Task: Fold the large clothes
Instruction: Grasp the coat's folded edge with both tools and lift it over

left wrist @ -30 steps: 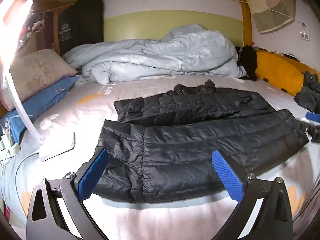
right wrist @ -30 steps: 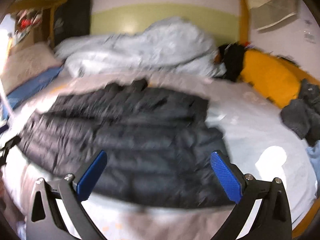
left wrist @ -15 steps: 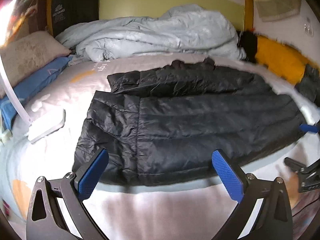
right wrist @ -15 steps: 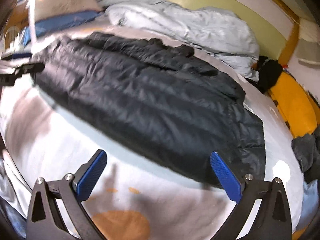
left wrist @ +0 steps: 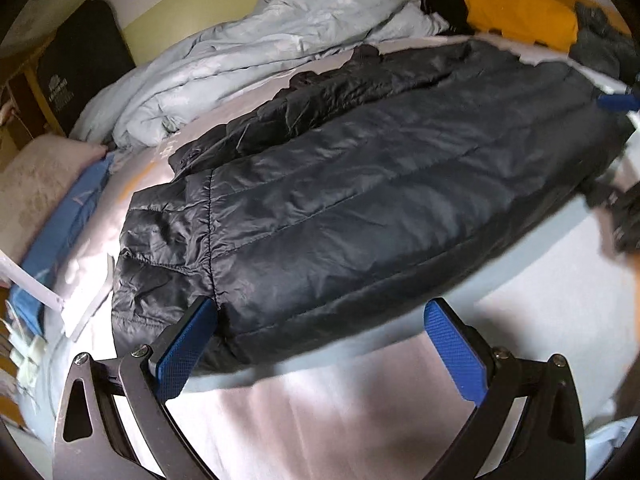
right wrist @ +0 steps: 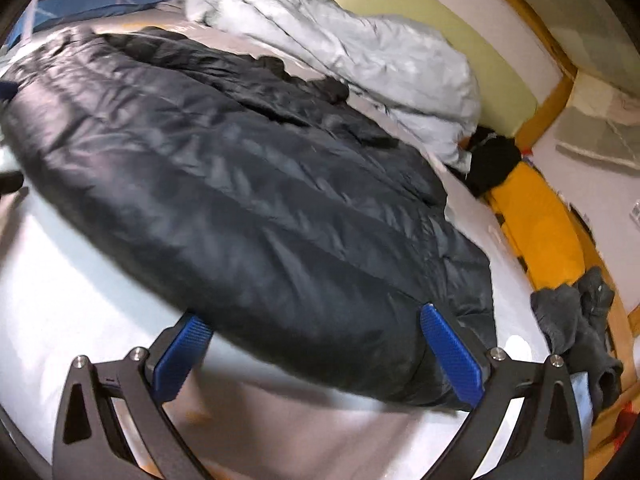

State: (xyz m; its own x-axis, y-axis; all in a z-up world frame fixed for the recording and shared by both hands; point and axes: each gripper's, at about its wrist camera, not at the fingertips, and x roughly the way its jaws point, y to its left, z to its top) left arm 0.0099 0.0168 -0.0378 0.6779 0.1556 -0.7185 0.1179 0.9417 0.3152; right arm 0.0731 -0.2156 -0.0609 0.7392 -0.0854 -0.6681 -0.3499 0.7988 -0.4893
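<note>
Both hand-held grippers have dropped closer to the near hem of the black puffer jacket (left wrist: 360, 200) since a second ago, and each view is now tilted. It lies flat across the bed (left wrist: 320, 408), on the pale sheet, one sleeve folded along its far side next to the crumpled light-blue duvet (left wrist: 288, 36).

From the left wrist, the left hand-held gripper (left wrist: 320, 346) stands wide, nothing between its blue pads. Its left pad (left wrist: 184, 352) sits at the jacket's near left corner, at the seam, and seems to touch the fabric, though blur makes contact hard to judge; the other pad is over bare sheet just short of the hem.

From the right wrist, the right hand-held gripper (right wrist: 316, 354) is also spread wide and holds nothing. The jacket's near right corner (right wrist: 400, 360) lies between its pads, the hem reaching in front of both.

At the right edge of the left view, part of the right hand-held gripper shows beside the jacket's far end. A yellow cushion (right wrist: 536, 224) and a dark grey garment (right wrist: 576, 320) lie along the bed's right side.
</note>
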